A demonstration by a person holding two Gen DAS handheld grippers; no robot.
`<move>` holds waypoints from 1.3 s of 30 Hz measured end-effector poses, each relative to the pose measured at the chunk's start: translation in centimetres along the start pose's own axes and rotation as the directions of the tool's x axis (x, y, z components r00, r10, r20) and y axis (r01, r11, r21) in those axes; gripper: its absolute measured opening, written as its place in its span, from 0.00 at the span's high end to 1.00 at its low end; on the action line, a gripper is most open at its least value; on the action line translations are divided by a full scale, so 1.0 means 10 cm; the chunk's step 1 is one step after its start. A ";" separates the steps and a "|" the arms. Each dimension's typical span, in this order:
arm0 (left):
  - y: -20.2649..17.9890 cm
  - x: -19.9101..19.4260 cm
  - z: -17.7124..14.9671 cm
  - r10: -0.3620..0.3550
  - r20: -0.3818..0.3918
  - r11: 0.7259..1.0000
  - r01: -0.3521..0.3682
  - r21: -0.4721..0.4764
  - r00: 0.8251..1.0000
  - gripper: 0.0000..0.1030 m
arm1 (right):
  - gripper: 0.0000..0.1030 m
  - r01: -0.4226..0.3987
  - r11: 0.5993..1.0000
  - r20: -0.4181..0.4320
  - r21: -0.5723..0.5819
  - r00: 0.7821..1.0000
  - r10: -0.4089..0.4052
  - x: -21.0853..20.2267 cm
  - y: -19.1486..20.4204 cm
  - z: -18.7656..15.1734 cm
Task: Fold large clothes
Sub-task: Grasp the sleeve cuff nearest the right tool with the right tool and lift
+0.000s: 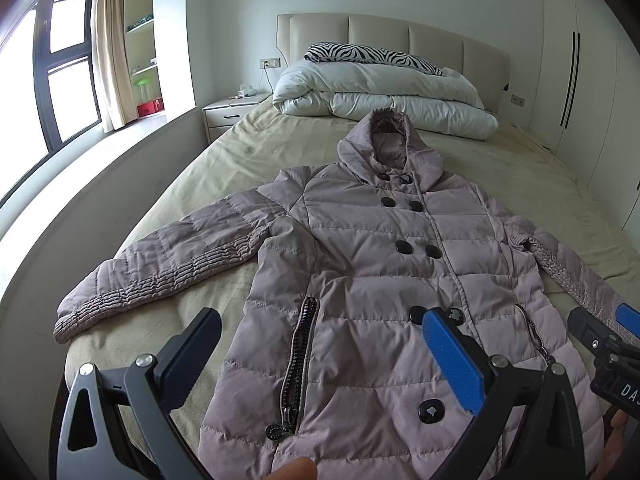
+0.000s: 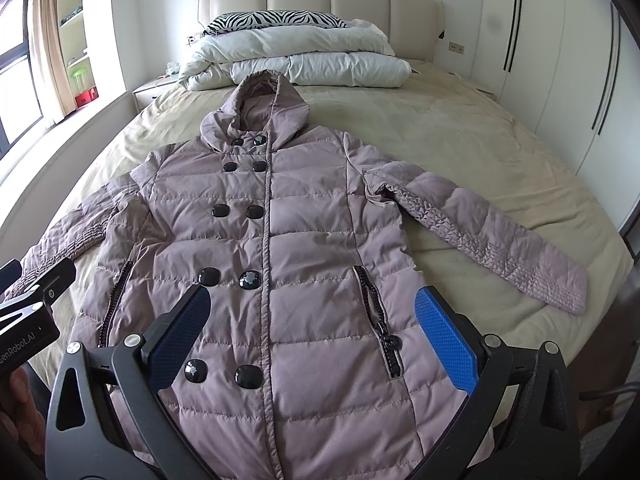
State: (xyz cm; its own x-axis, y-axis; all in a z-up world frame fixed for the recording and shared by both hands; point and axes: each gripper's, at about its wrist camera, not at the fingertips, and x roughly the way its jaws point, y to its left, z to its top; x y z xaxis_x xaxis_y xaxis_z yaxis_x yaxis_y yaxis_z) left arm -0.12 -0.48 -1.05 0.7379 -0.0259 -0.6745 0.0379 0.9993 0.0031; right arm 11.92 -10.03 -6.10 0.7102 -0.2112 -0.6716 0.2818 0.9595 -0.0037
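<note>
The left gripper (image 1: 320, 344) is hovering with its fingers spread wide apart and gripping nothing; between them the lower front of the coat (image 1: 360, 280) is showing, with its left-hand zipped pocket (image 1: 298, 364) lying just inside the dark finger (image 1: 192, 356) and the blue-padded finger (image 1: 452, 360) sitting over the lowest buttons; the right gripper (image 2: 316, 332) is likewise hanging open and empty beside it, over the same hem end of the coat (image 2: 272, 248), its fingers framing the bottom pairs of buttons and the other zipped pocket (image 2: 380, 328); each gripper is peeking into the edge of the other's view.

The coat is lying face up and buttoned on the bed (image 2: 460, 140), its hem nearest the grippers and its hood (image 2: 260, 104) pointing away toward the headboard (image 2: 320, 0); both sleeves are stretching outward and slightly down, one sleeve (image 1: 160, 264) toward the window side, the other sleeve (image 2: 492, 236) toward the wardrobe side; just beyond the hood, a folded white duvet (image 2: 304, 60) is resting across the bed with a zebra-striped pillow (image 2: 276, 20) on top; a nightstand (image 1: 228, 114) is standing beside the bed near the window (image 1: 60, 60).
</note>
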 end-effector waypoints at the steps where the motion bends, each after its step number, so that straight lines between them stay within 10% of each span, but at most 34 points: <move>1: -0.01 0.04 0.00 -0.016 -0.014 1.000 0.016 -0.001 1.000 0.00 | 0.00 -0.032 0.999 -0.002 0.034 0.999 0.032 0.05 -0.10 -0.05; 5: 0.04 0.25 -0.01 -0.149 -0.104 0.988 0.144 -0.059 0.983 0.00 | 0.00 -0.118 0.977 0.005 0.179 0.993 0.119 0.22 -0.56 -0.08; 8: 0.11 0.44 -0.04 -0.313 -0.151 0.940 0.283 -0.190 0.938 0.00 | 0.00 -0.235 0.876 0.050 0.421 0.970 0.236 0.34 -1.33 -0.07; 13: 0.01 0.50 -0.03 -0.387 -0.071 0.905 0.364 -0.221 0.919 0.00 | 0.00 -0.262 0.586 0.141 0.767 0.960 0.243 0.73 -2.75 -0.49; 23: -0.07 0.80 -0.01 -0.458 -0.181 0.869 0.395 -0.298 0.871 0.00 | 0.07 -0.413 0.029 0.397 0.910 0.892 0.217 1.36 -4.56 -1.38; 34: -0.12 0.95 -0.05 -0.486 -0.206 0.856 0.415 -0.309 0.849 0.00 | 0.29 -0.307 -0.024 0.308 0.951 0.946 0.102 1.47 -5.18 -1.56; 39: -0.06 0.95 -0.05 -0.497 -0.188 0.845 0.424 -0.324 0.847 0.01 | 0.37 -0.243 0.074 0.241 0.967 0.970 0.040 1.41 -5.25 -1.40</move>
State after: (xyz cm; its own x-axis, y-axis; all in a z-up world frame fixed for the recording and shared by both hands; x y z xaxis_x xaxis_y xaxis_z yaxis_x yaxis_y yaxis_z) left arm 6.54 -1.34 -7.77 0.4796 -0.5136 -0.7115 0.1265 0.8428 -0.5231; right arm -1.88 -60.76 -25.73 0.8551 -0.2116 -0.4733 0.4724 -0.0580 0.8795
